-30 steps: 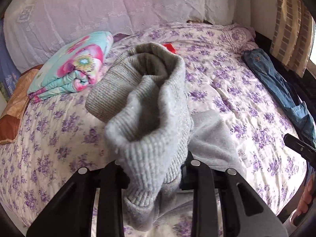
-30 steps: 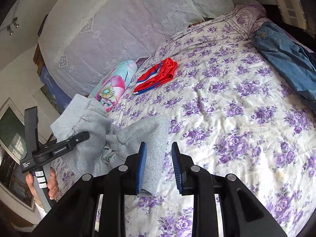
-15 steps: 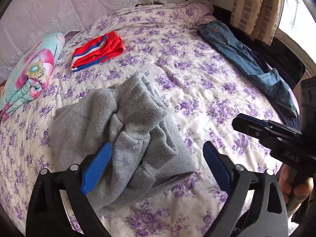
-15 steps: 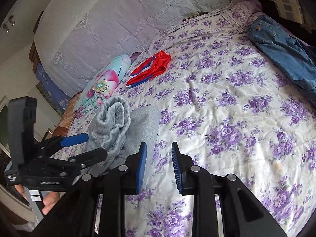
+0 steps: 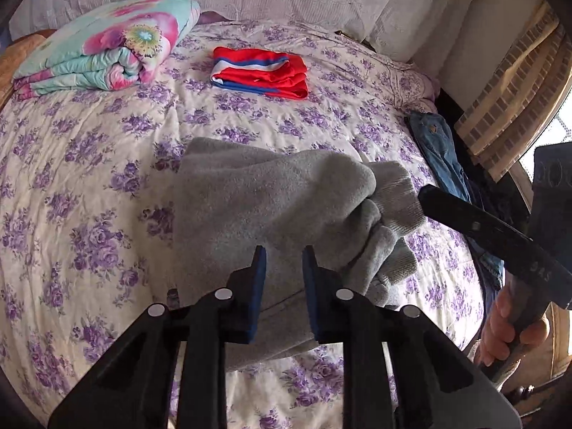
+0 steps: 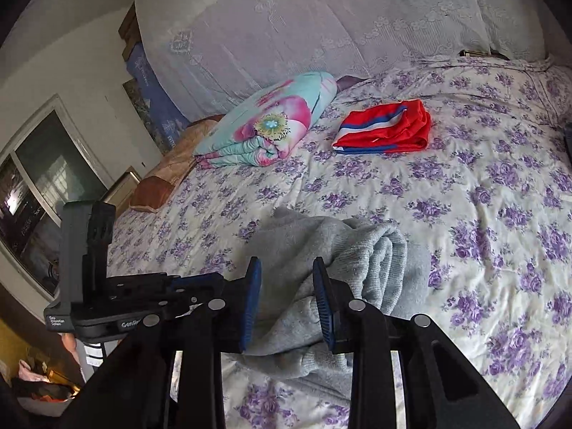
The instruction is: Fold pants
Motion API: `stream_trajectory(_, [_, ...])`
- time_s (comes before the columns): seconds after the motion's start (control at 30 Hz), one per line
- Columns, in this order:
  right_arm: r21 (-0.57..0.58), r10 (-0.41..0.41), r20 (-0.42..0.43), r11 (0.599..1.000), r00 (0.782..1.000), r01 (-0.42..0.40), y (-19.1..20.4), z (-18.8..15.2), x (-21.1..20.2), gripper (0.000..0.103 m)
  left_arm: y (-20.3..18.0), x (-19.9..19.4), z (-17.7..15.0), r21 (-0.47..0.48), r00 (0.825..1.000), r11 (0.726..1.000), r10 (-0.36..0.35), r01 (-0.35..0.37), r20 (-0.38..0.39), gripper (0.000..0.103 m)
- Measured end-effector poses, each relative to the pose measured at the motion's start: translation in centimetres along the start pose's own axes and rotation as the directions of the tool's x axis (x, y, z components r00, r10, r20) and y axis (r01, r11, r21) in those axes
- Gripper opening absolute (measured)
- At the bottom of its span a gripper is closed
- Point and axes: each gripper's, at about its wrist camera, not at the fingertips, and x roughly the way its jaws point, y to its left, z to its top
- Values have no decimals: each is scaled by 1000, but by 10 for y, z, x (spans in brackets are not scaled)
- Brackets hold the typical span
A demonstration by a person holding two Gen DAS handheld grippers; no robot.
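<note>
The grey sweatpants (image 5: 264, 211) lie bunched on the flowered bedspread (image 5: 89, 164), ribbed cuffs toward the right. My left gripper (image 5: 284, 268) hovers over their near edge, jaws narrowly apart with nothing between them. My right gripper (image 6: 286, 286) is over the same heap (image 6: 321, 250), jaws narrowly open, grey cloth showing behind the gap. The right gripper also shows in the left wrist view (image 5: 475, 228), its tip at the cuffs.
Folded red, white and blue shorts (image 5: 261, 71) lie farther back. A rolled floral quilt (image 5: 103, 50) is at the back left. Blue jeans (image 5: 439, 157) lie along the right edge of the bed. The headboard is covered with white lace (image 6: 321, 18).
My left gripper let go of the grey pants, opened wide, then closed to a narrow gap. The pants dropped onto the bed in a heap. My right gripper moved left over them.
</note>
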Motion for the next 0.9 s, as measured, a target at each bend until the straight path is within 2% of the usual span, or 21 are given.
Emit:
stream_trajectory(0.13, [58, -167, -122, 983, 978, 175, -35, -29, 37, 21, -7, 41, -10, 27, 997, 1000, -7, 9, -83, 17])
stream_trajectory(0.2, [123, -166, -131, 976, 977, 182, -62, -48, 46, 21, -7, 69, -16, 40, 991, 999, -13, 18, -135, 15])
stream_trajectory(0.27, [142, -144, -122, 977, 982, 161, -69, -52, 47, 21, -5, 82, -17, 29, 992, 999, -8, 12, -129, 15])
stream_trajectory(0.37, [69, -192, -164, 976, 968, 205, -53, -41, 47, 23, -6, 71, -14, 26, 991, 999, -22, 26, -130, 14])
stream_trajectory(0.43, [36, -191, -192, 979, 963, 201, -40, -26, 40, 24, -2, 53, -17, 29, 994, 999, -27, 30, -108, 14])
stream_trajectory(0.47, [30, -177, -184, 982, 967, 186, -34, -15, 32, 25, 2, 41, -21, 28, 996, 999, -32, 35, -85, 14])
stream_trajectory(0.53, [-27, -172, -127, 985, 977, 170, -15, 10, 19, 40, 14, 18, -26, 11, 998, 999, -37, 37, -43, 14])
stream_trajectory(0.57, [-71, -187, -108, 981, 976, 180, -3, 23, 20, 43, 22, 8, -29, -8, 999, 999, -32, 32, -28, 14])
stream_trajectory(0.6, [-118, -202, -112, 975, 973, 189, 9, 34, 27, 45, 29, 0, -32, -29, 999, 999, -30, 29, -19, 14])
stream_trajectory(0.67, [-199, -183, -179, 969, 967, 146, 30, 52, 58, 45, 40, -8, -35, -60, 999, 998, -35, 34, -17, 14])
stream_trajectory(0.7, [-228, -186, -223, 964, 957, 135, 39, 59, 79, 45, 41, -10, -37, -68, 999, 997, -41, 40, -19, 14])
stream_trajectory(0.8, [-321, -276, -317, 932, 907, 172, 59, 71, 143, 45, 34, -8, -42, -53, 997, 996, -67, 66, -35, 14])
stream_trajectory(0.9, [-394, -387, -370, 889, 844, 235, 65, 73, 197, 45, 21, 5, -44, -25, 995, 996, -91, 89, -50, 14])
